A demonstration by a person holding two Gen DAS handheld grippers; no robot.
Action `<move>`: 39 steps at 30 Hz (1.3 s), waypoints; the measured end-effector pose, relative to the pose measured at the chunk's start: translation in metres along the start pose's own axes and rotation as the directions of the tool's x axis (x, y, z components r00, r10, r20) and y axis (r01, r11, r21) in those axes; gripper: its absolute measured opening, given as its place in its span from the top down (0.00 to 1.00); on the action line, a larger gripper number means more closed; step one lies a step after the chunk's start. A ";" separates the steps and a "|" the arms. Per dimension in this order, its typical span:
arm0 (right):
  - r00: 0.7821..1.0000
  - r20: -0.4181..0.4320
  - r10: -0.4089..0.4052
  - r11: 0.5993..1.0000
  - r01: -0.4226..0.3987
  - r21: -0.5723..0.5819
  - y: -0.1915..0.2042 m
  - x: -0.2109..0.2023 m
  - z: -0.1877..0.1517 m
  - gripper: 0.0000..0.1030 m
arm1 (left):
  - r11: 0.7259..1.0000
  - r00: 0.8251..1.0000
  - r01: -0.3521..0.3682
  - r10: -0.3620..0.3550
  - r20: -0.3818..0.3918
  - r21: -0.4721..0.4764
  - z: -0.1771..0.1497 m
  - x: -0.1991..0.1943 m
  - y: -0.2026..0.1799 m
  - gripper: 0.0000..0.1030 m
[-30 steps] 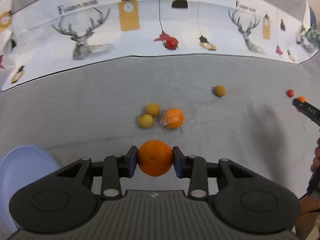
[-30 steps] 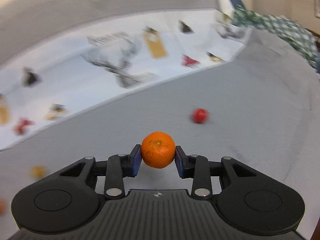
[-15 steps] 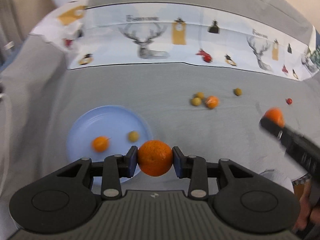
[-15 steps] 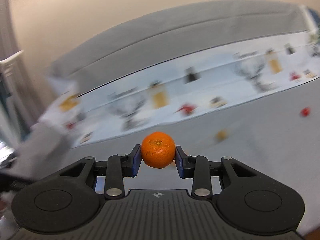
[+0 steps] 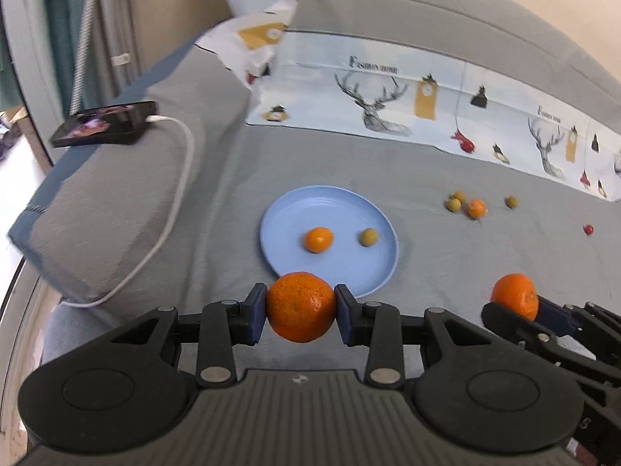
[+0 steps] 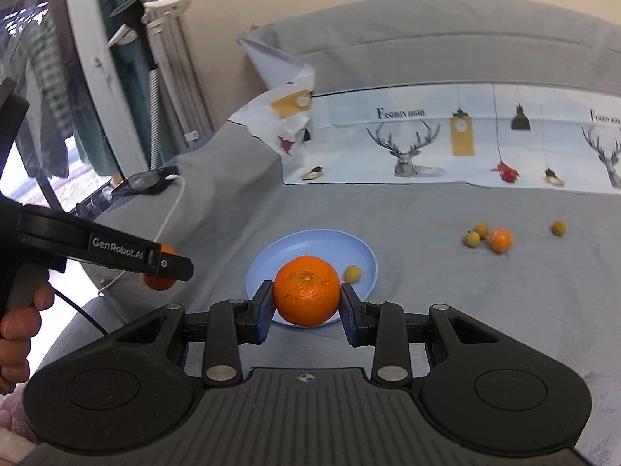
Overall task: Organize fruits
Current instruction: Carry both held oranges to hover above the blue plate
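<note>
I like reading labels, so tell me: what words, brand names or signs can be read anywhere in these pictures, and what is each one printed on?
"GenRobot.AI": white lettering on the side of the left gripper, seen from the right wrist camera.
"FASHION HOME": printed on the deer-pattern cloth behind the blue plate, and repeated further right, where it is partly cut off.
The phone screen: too blurred to read.

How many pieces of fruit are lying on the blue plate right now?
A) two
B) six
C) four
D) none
A: the left wrist view shows only a small orange fruit and a small yellow-green fruit on the blue plate; the two big oranges are held in the grippers, not on the plate.
</note>
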State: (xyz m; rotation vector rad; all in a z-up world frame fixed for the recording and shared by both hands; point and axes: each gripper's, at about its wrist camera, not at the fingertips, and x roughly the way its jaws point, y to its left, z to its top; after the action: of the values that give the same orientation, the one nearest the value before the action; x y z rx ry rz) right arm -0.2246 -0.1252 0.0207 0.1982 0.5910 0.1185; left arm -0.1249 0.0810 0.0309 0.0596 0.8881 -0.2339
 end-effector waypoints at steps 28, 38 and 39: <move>0.999 0.012 -0.033 0.998 0.033 -0.051 0.020 -0.012 -0.003 0.64 | 0.998 0.997 0.035 -0.032 0.072 -0.045 -0.007 -0.020 0.018 0.60; 0.999 -0.006 -0.034 0.998 0.033 -0.049 0.021 -0.006 -0.002 0.64 | 0.998 0.998 0.036 -0.033 0.062 -0.049 -0.006 -0.015 0.020 0.60; 0.999 -0.008 -0.034 0.998 0.034 -0.048 0.021 -0.005 -0.002 0.64 | 0.998 0.998 0.036 -0.033 0.062 -0.050 -0.006 -0.015 0.020 0.60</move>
State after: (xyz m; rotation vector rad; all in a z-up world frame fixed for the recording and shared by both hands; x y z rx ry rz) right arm -0.2312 -0.1048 0.0267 0.1409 0.5995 0.1009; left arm -0.1341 0.1041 0.0378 -0.0101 0.8344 -0.2441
